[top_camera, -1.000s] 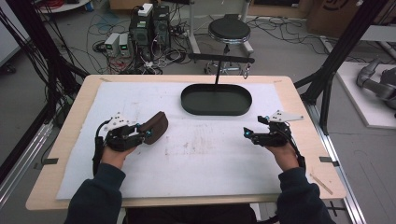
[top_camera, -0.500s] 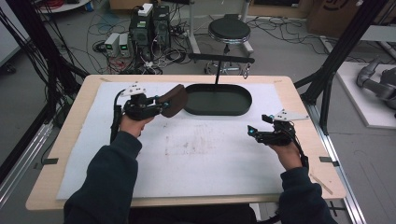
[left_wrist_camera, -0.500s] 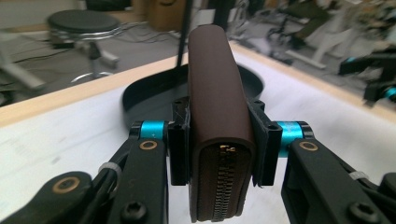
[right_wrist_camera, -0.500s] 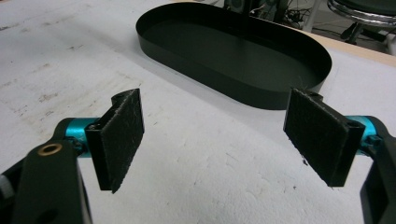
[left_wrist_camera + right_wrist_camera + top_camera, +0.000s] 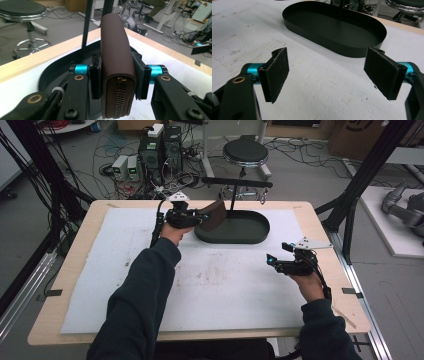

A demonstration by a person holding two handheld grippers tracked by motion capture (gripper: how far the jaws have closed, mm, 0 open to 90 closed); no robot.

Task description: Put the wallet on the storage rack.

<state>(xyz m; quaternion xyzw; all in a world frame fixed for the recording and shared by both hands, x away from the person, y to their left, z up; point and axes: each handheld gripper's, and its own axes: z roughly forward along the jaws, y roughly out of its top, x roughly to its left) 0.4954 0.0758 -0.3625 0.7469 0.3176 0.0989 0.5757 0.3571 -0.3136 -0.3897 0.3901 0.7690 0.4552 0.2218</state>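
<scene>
Since the earlier frames the left gripper (image 5: 200, 216) had carried the wallet (image 5: 214, 213) from the near left of the mat up to the tray's left end, while the right gripper (image 5: 272, 262) had kept to its place on the right. Nearest, in the high view, both dark sleeves came in from the bottom edge, cut off by it, and the left forearm lay stretched across the white mat (image 5: 100, 270). The right gripper hovered low over the mat, well apart from the tray, its jaws spread wide with nothing between them; in the right gripper view its pads (image 5: 277, 73) stood far apart over bare, scuffed mat. Farther on, the left gripper was clenched on the brown wallet (image 5: 117, 62), pads pressing both flat sides, with the zipper edge toward the camera and the wallet's near lower end cut off by the frame. From above, the wallet hung at the left end of the black oval tray (image 5: 260, 227), over its rim; whether it touched the tray could not be made out. Part of the tray's left end was hidden behind wallet and gripper. Beyond the table, a stool (image 5: 245, 151) stood among cables on the floor.
</scene>
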